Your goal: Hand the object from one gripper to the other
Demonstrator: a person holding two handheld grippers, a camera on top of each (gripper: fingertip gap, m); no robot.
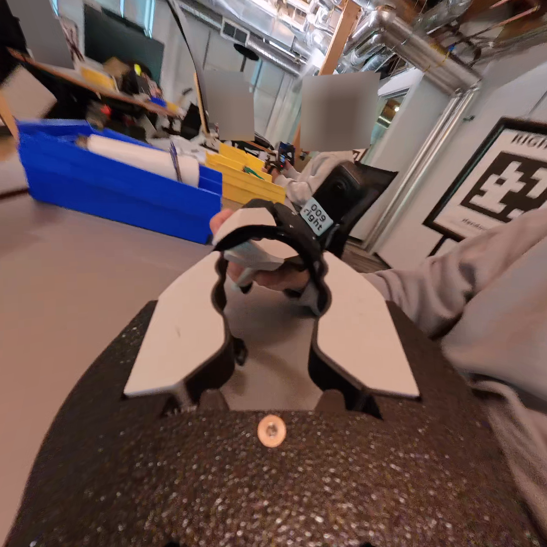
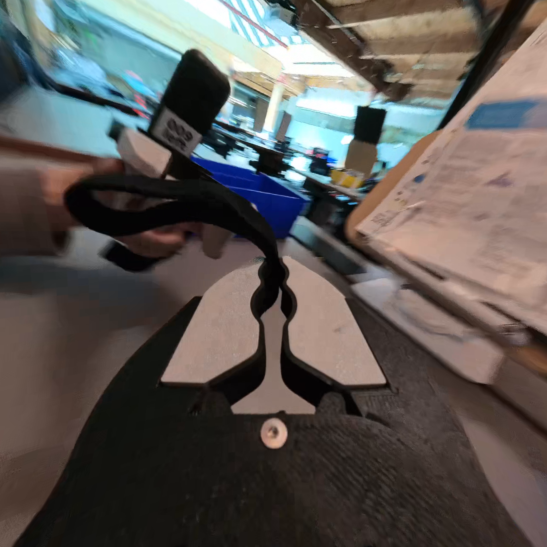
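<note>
One black strap [image 2: 207, 204], looped, hangs in the air above the tabletop [image 1: 74, 281] between two claws. The right claw [image 2: 273, 278] is clenched on one end of it. The left claw [image 1: 270, 266] is spread wide, its fingers either side of the loop, not gripping. Behind stand one blue bin [image 1: 118, 189] and one yellow bin [image 1: 245, 177].

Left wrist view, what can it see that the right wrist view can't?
Only the left wrist view shows the yellow plastic bins and the framed black-and-white sign. Only the right wrist view shows the big cardboard box covered in papers. Both show the blue plastic bin and the black looped strap. The right gripper is shut on the strap, and the open left gripper is at its loop.
</note>
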